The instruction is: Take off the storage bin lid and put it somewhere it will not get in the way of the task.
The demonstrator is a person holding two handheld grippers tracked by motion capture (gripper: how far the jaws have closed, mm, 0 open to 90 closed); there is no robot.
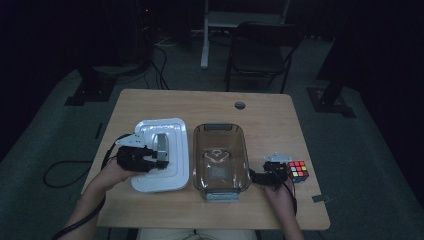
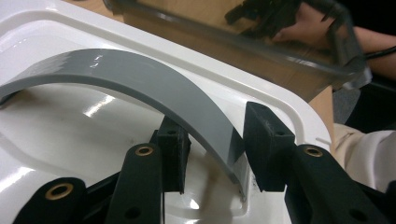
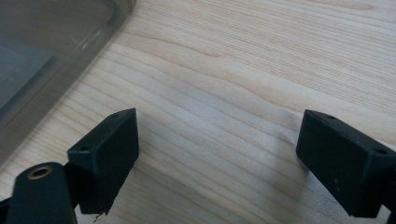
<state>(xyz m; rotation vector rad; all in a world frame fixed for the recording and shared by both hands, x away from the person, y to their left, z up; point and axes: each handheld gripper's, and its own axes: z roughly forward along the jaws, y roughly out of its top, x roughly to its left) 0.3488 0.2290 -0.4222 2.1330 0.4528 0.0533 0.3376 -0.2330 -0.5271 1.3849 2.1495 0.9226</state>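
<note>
seen from above, a wooden table (image 1: 210, 102) with a white lid (image 1: 162, 175) lying flat on its left half, a clear, smoky bin (image 1: 220, 159) just to the right of it, and a colour-tiled puzzle cube (image 1: 298, 171) near the right edge. on the lid, a grey arched handle (image 1: 162, 143) spanning its recessed middle. left gripper (image 1: 156, 160) down on the lid at the near end of that handle, held in the person's left hand (image 1: 111, 175). along the left gripper view, the handle (image 2: 140, 84) curving from upper left down to the lower centre, its end passing between the two black jaws; right-hand pad (image 2: 266, 140) close against the handle's end, left-hand pad (image 2: 173, 149) just beside the band on the other side, with a slim gap or none, hard to tell for sure. jaws drawn in narrow around the handle, so read as clenched on it. glossy white lid surface (image 2: 70, 135) beneath, and the bin's clear wall (image 2: 261, 51) beyond the lid's rim. right gripper (image 1: 278, 172) resting near the table's right side, between the bin and the cube, in the right hand (image 1: 281, 192). along the right gripper view, black jaws spread wide apart over bare wood grain (image 3: 224, 93), nothing between them, so released; a corner of the bin (image 3: 51, 51) at upper left.
</note>
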